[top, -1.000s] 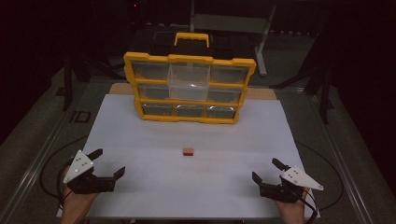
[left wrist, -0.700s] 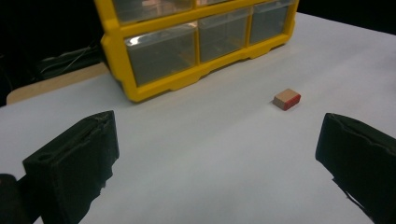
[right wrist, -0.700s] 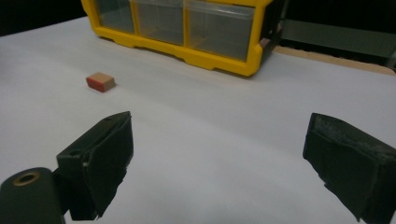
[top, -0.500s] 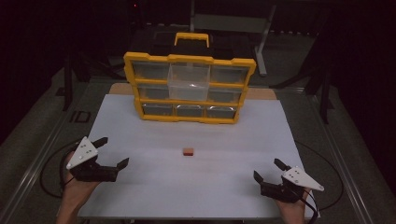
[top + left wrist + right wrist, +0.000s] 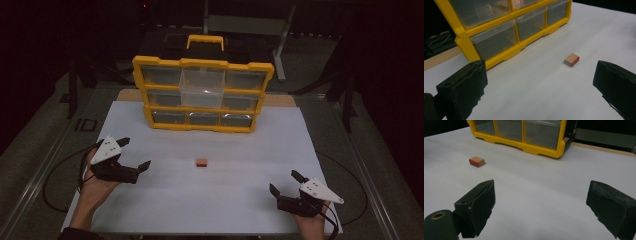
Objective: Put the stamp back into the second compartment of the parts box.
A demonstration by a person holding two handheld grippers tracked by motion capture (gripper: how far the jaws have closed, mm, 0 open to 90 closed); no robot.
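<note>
Probably the small block (image 5: 201,161) is light and stiff, wood with one red side, so it should not slip much. It lies alone on the white surface (image 5: 240,200), in front of the yellow drawer organizer (image 5: 202,92). The left gripper (image 5: 135,154) and the right gripper (image 5: 285,182) both stand with jaws apart, holding nothing. I would take it by two opposite flat sides.

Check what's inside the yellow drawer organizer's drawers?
The yellow drawer organizer has clear drawers; the pulled-out middle drawer looks empty. The other drawers' contents are too dim and blurred to identify.

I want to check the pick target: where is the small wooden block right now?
In the high view, the small wooden block lies alone on the white sheet, in front of the yellow drawer organizer, nearer the left tool.
</note>
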